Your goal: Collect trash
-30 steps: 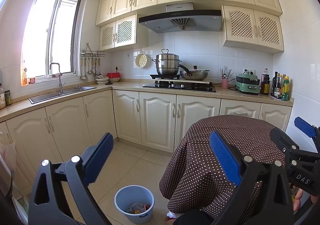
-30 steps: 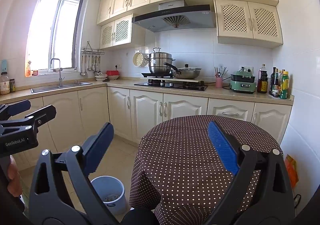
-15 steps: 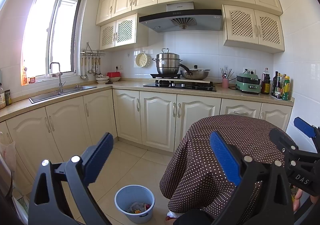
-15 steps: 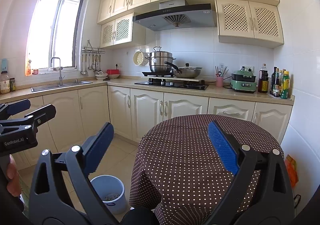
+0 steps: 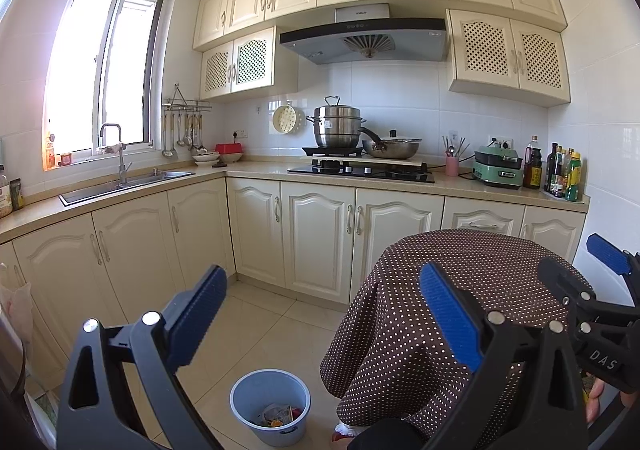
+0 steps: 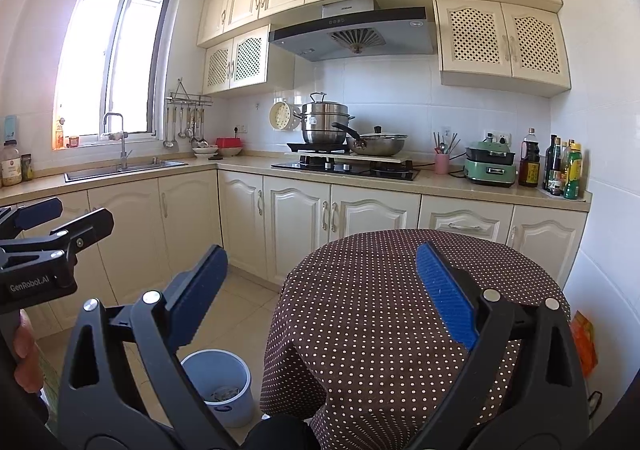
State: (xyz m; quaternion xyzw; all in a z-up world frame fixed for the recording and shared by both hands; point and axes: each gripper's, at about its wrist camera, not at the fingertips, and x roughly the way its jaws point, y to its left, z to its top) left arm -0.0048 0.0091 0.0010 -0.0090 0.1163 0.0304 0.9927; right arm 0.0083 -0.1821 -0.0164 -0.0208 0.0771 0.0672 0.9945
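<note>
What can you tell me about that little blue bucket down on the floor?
The blue bucket is a small, round, open-topped bin of what looks like light blue plastic, with a slot handle near the rim. It stands upright on the pale floor tiles, close beside the draped polka-dot tablecloth; whether they touch is unclear. Inside lie a few crumpled wrappers and colourful scraps, covering only its bottom. Neither gripper touches it.

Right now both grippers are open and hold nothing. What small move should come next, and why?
Probably lower the left gripper toward the blue bin on the floor beside the table. The bin already holds wrappers, the dotted tablecloth shows no trash, and the right gripper is equally empty, so the bin seems the nearest task item.
</note>
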